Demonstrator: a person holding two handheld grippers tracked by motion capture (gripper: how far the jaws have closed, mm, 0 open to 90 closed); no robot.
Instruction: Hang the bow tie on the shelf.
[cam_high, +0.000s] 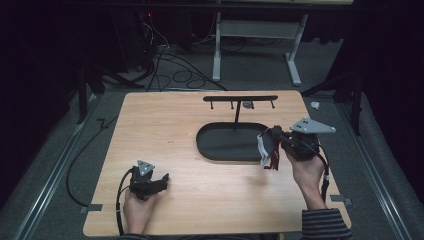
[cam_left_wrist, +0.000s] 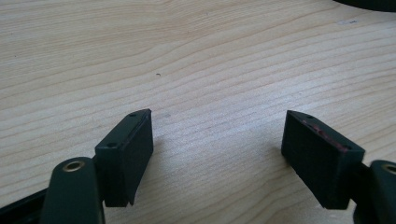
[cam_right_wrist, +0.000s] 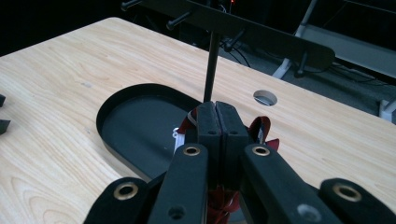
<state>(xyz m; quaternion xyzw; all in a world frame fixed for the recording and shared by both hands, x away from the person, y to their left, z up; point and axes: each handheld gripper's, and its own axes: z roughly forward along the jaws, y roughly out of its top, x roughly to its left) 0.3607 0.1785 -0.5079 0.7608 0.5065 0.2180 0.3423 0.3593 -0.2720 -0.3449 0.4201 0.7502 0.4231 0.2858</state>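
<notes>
Hook stand (cam_high: 240, 98) just beyond tray (cam_high: 220, 145)

No text, label, brand, number or sign can be read anywhere in these views: not on the pale wooden table top (cam_high: 200, 200), not on the black oval tray (cam_high: 220, 145) with its hook stand, and not on the black gripper jaws.
</notes>
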